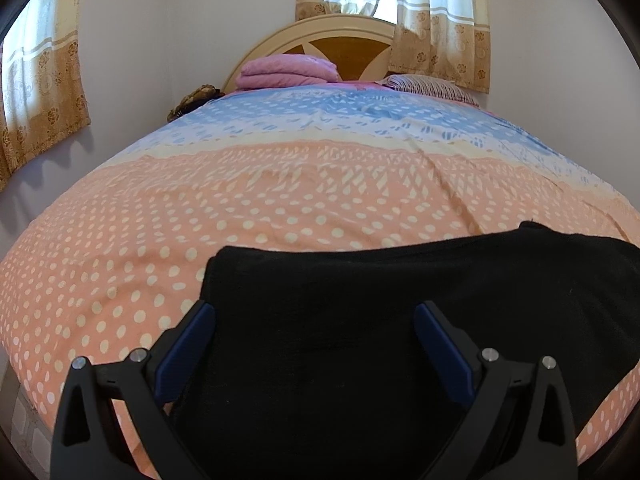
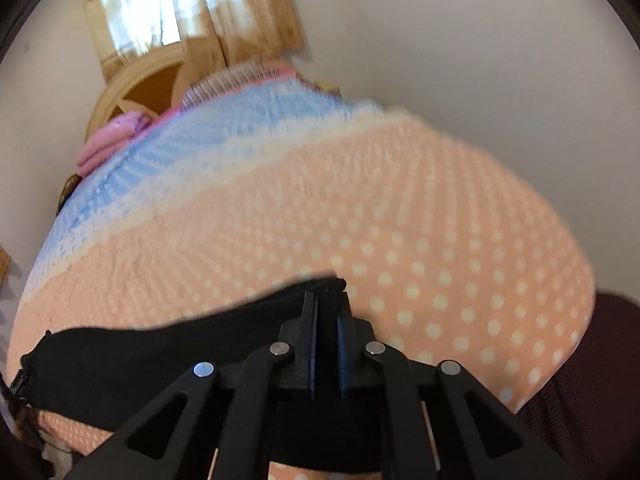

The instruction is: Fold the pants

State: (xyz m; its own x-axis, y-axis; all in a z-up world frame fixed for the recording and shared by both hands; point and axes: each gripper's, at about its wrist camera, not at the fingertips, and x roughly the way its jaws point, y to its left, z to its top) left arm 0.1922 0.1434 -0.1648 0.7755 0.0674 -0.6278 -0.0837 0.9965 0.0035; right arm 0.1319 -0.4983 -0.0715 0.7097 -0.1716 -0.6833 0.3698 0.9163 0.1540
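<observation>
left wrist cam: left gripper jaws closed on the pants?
No: the left gripper stands wide open, its blue pads spread apart over the black pants, not pinching the cloth.

Both wrist views face headboard point(image 1: 340, 36), sharing bed point(image 1: 280, 200)

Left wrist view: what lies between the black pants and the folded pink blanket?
Only bare dotted bedspread separates the black pants from the folded pink blanket.

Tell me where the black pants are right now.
The black pants lie on the near, polka-dot end of the bedspread, under the open left claw; in the right wrist view, the shut right claw is at their edge.
</observation>
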